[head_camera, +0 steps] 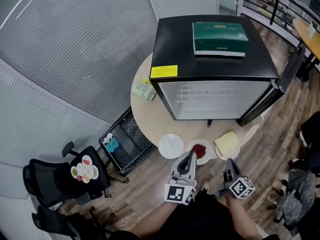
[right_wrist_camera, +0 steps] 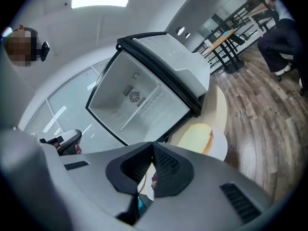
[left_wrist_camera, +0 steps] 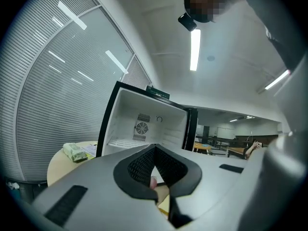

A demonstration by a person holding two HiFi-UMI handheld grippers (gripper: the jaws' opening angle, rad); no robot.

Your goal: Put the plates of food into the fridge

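Fridge: the fridge point(head_camera: 175, 44) stands on the round desk point(head_camera: 150, 114) with its door point(head_camera: 265, 104) swung wide open; no plate shows inside it.
Plates: three plates sit in a row in front of the fridge, near the desk's edge: a white plate point(head_camera: 171, 145), the plate of red food point(head_camera: 207, 145) and the plate of yellow food point(head_camera: 225, 156). None is in yet.
Left tongs: the left tongs point(head_camera: 191, 156) are closed tip to tip and grip nothing, with the nose just beside the plate of red food.
Right tongs: the right tongs point(head_camera: 229, 165) are fully closed and empty, and sit in front of the plate of yellow food.
Risk, grip: both pairs must open before taking a rim; closed noses would likely shove a plate toward the fridge rather than lift it.
Risk, slip: the rims look thin and smooth, so a shallow pinch could let a plate tip and spill its food.
Risk, crowding: the plates lie close together, so lifting one may knock its neighbour.
Risk, entry: a tilted plate could catch the fridge's front lip.
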